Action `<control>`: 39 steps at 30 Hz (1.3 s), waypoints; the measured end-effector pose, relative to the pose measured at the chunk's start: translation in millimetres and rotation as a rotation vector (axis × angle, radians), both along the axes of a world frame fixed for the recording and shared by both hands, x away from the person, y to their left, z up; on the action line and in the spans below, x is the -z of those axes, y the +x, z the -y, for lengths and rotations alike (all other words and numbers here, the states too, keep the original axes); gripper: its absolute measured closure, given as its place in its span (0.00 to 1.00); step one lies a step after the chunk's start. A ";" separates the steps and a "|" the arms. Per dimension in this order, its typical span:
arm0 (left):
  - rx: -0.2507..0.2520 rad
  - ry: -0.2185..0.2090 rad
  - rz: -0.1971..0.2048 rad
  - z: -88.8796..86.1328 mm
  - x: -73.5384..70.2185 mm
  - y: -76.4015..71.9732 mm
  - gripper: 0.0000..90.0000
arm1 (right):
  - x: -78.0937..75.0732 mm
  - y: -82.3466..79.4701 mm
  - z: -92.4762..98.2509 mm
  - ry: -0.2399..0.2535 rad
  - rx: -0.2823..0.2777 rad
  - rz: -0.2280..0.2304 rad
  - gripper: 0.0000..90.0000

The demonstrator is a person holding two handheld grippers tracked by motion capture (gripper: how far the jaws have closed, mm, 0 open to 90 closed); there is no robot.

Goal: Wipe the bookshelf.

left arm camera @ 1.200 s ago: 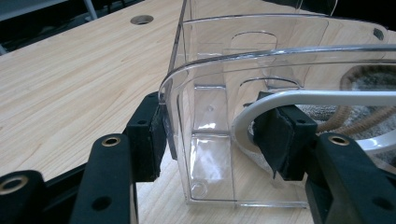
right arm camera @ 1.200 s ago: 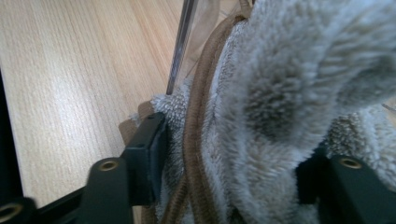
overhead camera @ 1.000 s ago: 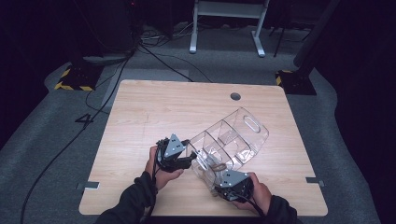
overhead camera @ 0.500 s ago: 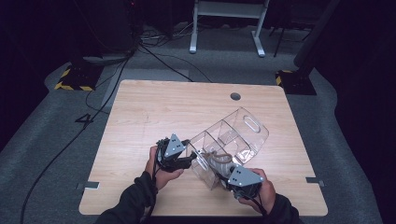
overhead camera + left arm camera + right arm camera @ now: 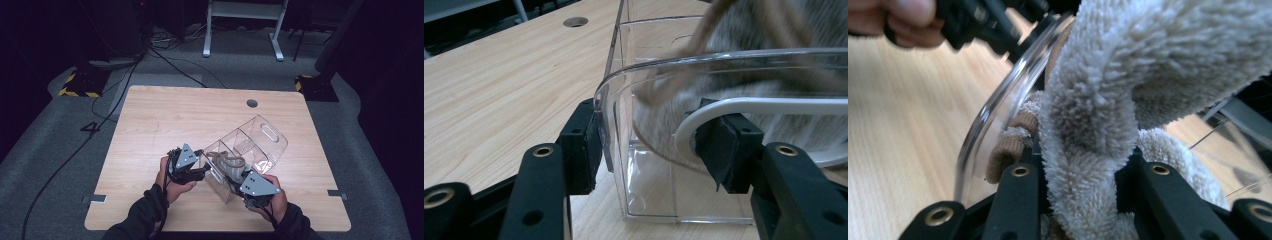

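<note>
A clear plastic bin (image 5: 260, 137) with dividers lies slantwise on the wooden table (image 5: 165, 120). My left gripper (image 5: 202, 170) is shut on its near end wall (image 5: 649, 70), one pad outside and one at the handle cut-out, seen close in the left gripper view (image 5: 649, 145). A fluffy beige cloth (image 5: 227, 161) hangs in the bin's near compartment. My right gripper (image 5: 239, 174) has just been closing on this cloth (image 5: 1108, 100), and its pads now squeeze a fold of it (image 5: 1083, 160). The bin's curved rim (image 5: 998, 105) runs just left of the fold.
A round cable hole (image 5: 252, 103) sits at the table's far side. Bare wood spreads left of and beyond the bin. On the floor behind the table are cables (image 5: 170, 65) and a white stand's legs (image 5: 240, 30).
My right gripper has risen a little and shifted right, with the cloth in its jaws. The left gripper and the bin have stayed where they were.
</note>
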State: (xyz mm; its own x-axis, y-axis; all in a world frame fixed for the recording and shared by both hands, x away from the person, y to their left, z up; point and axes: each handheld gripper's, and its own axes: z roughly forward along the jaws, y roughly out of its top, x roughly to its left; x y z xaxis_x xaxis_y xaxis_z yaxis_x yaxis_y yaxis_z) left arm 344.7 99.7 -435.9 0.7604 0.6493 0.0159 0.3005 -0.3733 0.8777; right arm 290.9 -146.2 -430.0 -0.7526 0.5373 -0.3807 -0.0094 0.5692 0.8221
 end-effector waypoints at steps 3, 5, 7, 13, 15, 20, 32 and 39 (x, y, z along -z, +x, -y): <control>0.003 0.000 -0.001 0.3 -0.2 0.0 0.51 | 11.4 -2.3 -0.9 -0.028 -0.004 0.004 0.79; 0.002 -0.001 -0.001 0.3 -0.1 0.1 0.51 | 18.5 -4.6 0.3 -0.044 -0.009 0.003 0.80; 0.004 0.005 0.002 -0.6 -0.4 0.9 0.51 | 26.6 -5.7 1.7 -0.057 -0.015 -0.024 0.79; 0.006 -0.002 -0.002 -1.2 0.0 1.2 0.51 | 51.6 -3.5 1.8 -0.106 -0.026 -0.117 0.79; 0.005 0.005 0.003 -1.4 -0.3 1.3 0.51 | 57.5 -3.3 2.5 -0.112 -0.026 -0.131 0.79; 0.008 0.007 0.002 -1.3 -0.5 1.6 0.51 | 50.2 -3.2 3.8 -0.112 -0.031 -0.112 0.79; -0.002 0.005 0.010 0.1 0.7 2.2 0.51 | -16.9 -3.5 12.1 0.116 -0.025 0.031 0.79; -0.002 0.008 0.013 -0.3 0.7 2.8 0.51 | -7.1 0.7 6.4 0.072 -0.031 0.001 0.79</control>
